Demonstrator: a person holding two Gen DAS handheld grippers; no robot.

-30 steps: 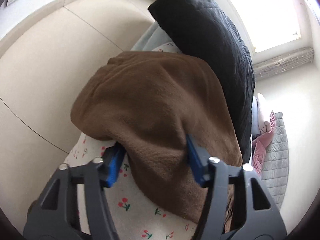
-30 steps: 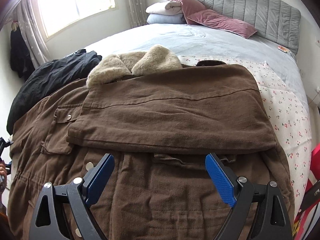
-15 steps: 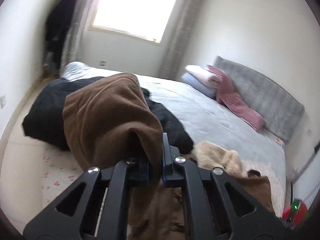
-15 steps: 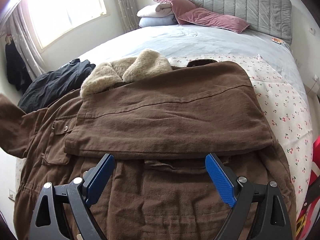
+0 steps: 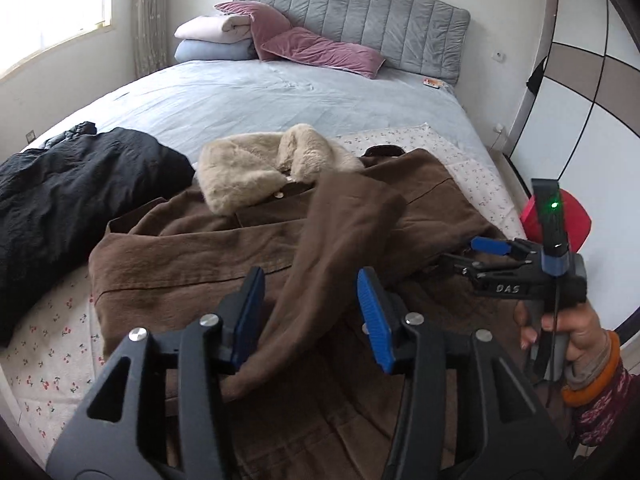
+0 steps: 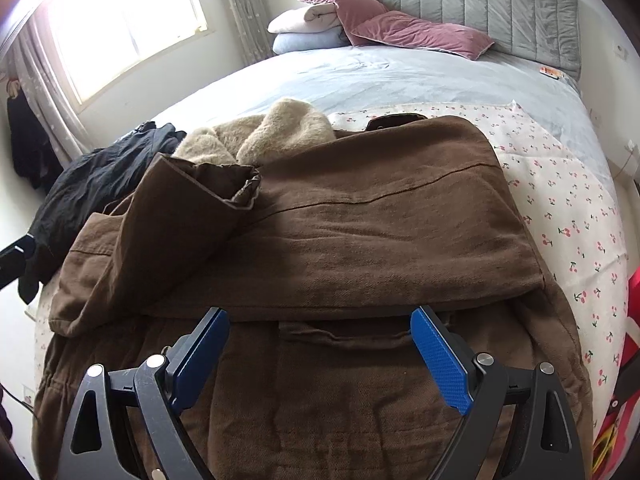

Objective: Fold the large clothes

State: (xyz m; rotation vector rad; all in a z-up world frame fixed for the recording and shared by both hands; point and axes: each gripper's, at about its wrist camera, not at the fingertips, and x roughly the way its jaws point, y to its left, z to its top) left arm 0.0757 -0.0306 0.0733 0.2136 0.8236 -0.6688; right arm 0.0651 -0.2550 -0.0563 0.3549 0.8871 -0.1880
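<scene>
A large brown coat [image 5: 192,256] with a cream fur collar [image 5: 256,172] lies on the bed; it also shows in the right wrist view [image 6: 360,240]. One sleeve [image 5: 336,240] lies diagonally across the coat's front, its cuff [image 6: 224,184] near the collar. My left gripper [image 5: 312,312] is open, its jaws on either side of the sleeve's lower part, not closed on it. My right gripper [image 6: 320,356] is open and empty, just above the coat's lower front; it also shows in the left wrist view [image 5: 492,246].
A black jacket [image 5: 68,184] lies left of the coat. A cherry-print sheet [image 6: 568,208] lies under the coat on the blue bedding [image 5: 280,96]. Pillows [image 5: 288,40] sit by the grey headboard [image 5: 360,16]. A red object [image 5: 576,216] stands at the bed's right side.
My left gripper shut on the sleeve, carried it from the bed's left side over the coat, then opened; the sleeve now lies across the front. The right gripper barely moved.
</scene>
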